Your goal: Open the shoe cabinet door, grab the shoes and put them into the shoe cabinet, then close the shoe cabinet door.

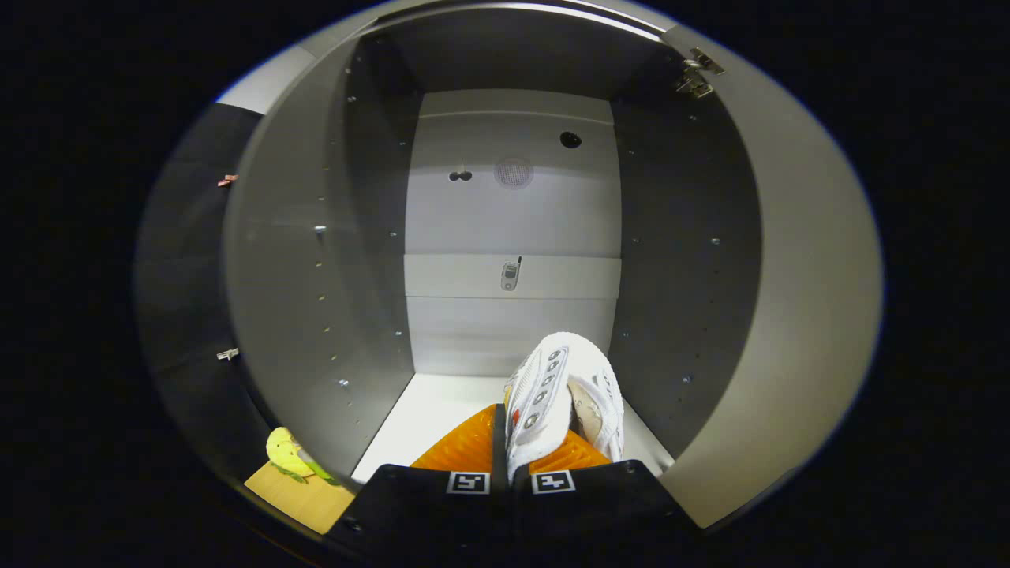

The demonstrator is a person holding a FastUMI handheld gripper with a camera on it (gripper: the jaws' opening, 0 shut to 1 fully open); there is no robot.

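We are holding gripper (510, 465) at open shoe cabinet (513, 213), jaws clamping on white shoe (562, 394). Shoe sticking up between them, over cabinet floor (442, 406). Door (797, 315) swinging wide beside them.

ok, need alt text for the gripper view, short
The gripper is shut on a white shoe, holding it tilted over the white floor of the open shoe cabinet. The cabinet's grey door stands open beside the shoe, and a yellow object lies on a wooden surface outside the cabinet.
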